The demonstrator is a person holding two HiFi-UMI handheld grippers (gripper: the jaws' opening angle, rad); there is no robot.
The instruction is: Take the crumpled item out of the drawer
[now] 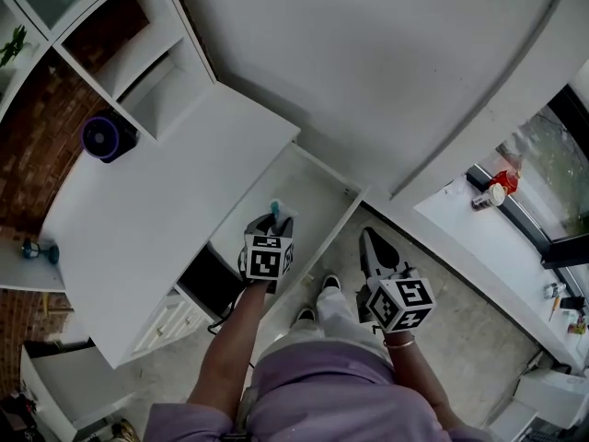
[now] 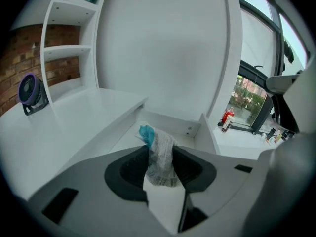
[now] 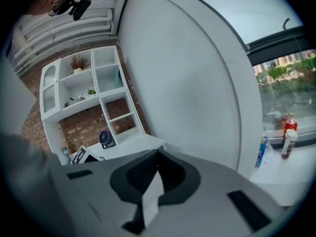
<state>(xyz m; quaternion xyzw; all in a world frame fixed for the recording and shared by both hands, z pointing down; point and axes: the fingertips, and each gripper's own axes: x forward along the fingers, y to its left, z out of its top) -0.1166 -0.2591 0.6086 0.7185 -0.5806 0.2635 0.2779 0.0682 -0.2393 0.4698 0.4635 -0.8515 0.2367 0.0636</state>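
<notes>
Setting: a white table [image 1: 138,219] under a white wall, brick-backed shelves at its left, and its drawer [image 1: 317,187] pulled open.
Left tongs [image 1: 275,219]: I have them clamped on the crumpled item [image 2: 158,149], with a pad pressing each side.
Crumpled item: a white printed wrapper with a teal tip, pinched over the open drawer.
Right tongs [image 1: 371,247]: together and empty, just beside the drawer's front corner.
Also seen: a purple fan [image 1: 108,136] on the table.

Home study: white desk [image 1: 156,201], wall shelves [image 1: 138,63], brick wall [image 1: 46,127], small fan [image 1: 109,136], window [image 1: 552,164].
</notes>
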